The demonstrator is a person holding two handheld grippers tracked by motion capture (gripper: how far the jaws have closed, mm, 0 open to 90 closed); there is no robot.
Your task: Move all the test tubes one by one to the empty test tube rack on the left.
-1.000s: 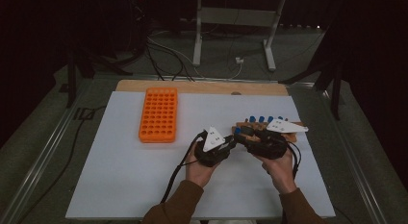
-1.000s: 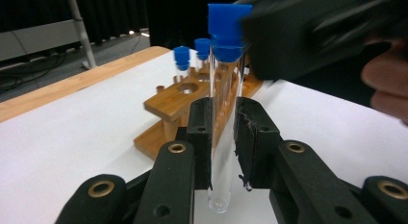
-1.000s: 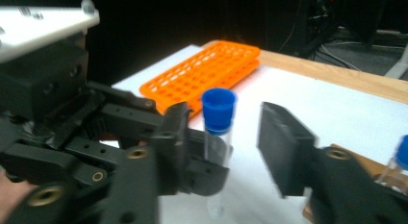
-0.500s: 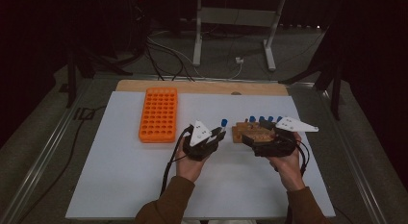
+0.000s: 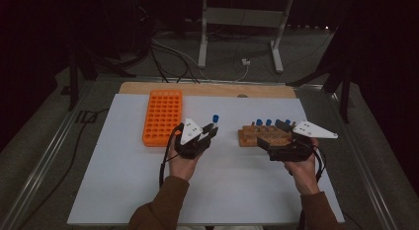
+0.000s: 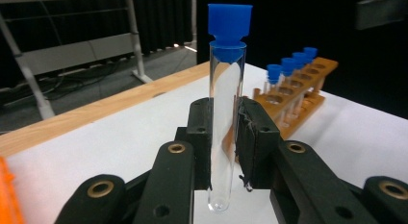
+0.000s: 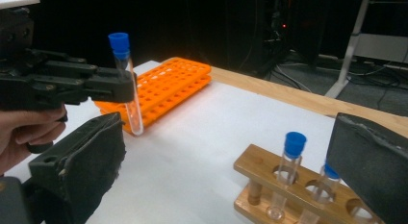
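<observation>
I have a blue-capped test tube (image 6: 226, 113) clamped upright in my left gripper (image 5: 206, 134), the pads pinching the glass about halfway down so the cap and the rounded bottom both stay free; that should let me lower it straight into a hole. It hangs above the white mat (image 5: 113, 190), between the two racks, nearer the orange plastic rack (image 5: 162, 116) on the left, which I judge to be where it is headed. That rack sits toward the far left of the mat and every well I can see in it is empty.

My right gripper (image 5: 278, 132) has just been opening and now stands wide with nothing between its pads, resting at the wooden rack (image 5: 254, 137) on the right. That rack holds four more blue-capped tubes (image 6: 291, 72) along its far row, with the near holes vacant.
</observation>
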